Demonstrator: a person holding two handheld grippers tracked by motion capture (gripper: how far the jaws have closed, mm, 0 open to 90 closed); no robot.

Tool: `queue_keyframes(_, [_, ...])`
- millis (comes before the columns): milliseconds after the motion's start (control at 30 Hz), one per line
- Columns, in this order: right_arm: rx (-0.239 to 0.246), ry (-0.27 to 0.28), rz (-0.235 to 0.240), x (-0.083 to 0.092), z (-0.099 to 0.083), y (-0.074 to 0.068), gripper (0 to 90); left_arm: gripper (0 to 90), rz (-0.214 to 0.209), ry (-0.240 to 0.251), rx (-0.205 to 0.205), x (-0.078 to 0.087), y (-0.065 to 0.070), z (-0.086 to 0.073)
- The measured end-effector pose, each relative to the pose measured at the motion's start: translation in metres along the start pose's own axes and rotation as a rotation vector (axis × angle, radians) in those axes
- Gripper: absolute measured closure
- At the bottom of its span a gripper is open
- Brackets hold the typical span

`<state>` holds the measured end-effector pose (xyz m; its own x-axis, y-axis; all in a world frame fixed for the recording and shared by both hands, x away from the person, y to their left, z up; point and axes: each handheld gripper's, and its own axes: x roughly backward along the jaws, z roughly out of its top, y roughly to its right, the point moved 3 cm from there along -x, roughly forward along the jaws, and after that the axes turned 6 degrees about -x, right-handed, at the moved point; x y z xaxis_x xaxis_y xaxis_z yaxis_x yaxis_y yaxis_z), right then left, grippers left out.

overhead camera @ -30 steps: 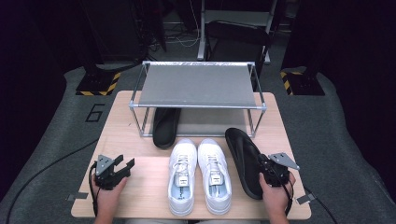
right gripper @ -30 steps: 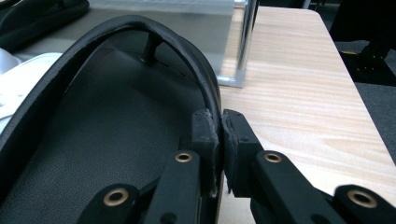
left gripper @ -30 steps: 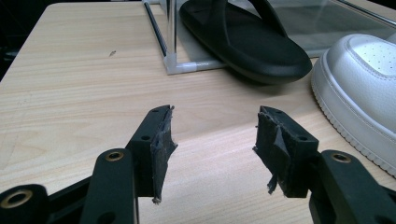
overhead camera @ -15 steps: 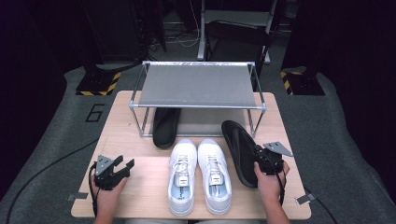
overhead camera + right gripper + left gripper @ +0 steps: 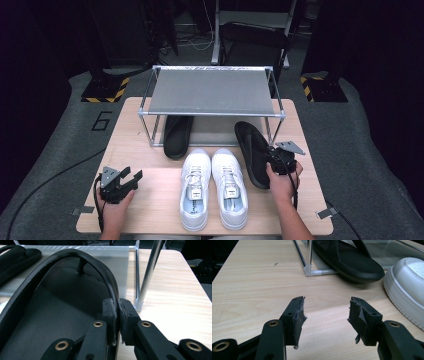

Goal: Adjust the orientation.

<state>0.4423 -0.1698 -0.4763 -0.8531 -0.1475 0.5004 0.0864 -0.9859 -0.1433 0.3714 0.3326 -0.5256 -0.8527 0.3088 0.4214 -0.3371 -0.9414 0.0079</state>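
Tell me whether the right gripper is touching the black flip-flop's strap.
Touching. In the right gripper view the right gripper has its fingers pinched shut on the strap of the black flip-flop, with no gap showing.

Rack post [image 5: 272,131] stands close beside held slipper [image 5: 251,152], seemingly.

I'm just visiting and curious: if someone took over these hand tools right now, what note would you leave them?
Right gripper: shut on the strap of the black flip-flop, at the rack's front right.
Left gripper: open, holding nothing, over bare table.
Second flip-flop: already lies under the rack.
White sneakers: side by side in front, untouched.
Left to do, probably: set the held flip-flop beside its mate, then deal with the sneakers.
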Motion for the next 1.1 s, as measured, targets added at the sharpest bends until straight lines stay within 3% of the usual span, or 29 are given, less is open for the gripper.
queue_keyframes(133, [-0.014, -0.013, -0.006, -0.008, 0.002, -0.001, 83.5, 45.6, 0.002, -0.003, 0.002, 0.0, -0.001, -0.001])
queue_keyframes(700, [0.025, 0.01, -0.036, -0.027, 0.034, -0.021, 83.5, 45.6, 0.003, -0.007, 0.006, 0.002, -0.002, -0.003])
queue_keyframes(1100, [0.001, -0.012, -0.072, -0.054, 0.038, -0.024, 83.3, 45.6, 0.003, -0.016, 0.004, 0.001, -0.001, -0.005])
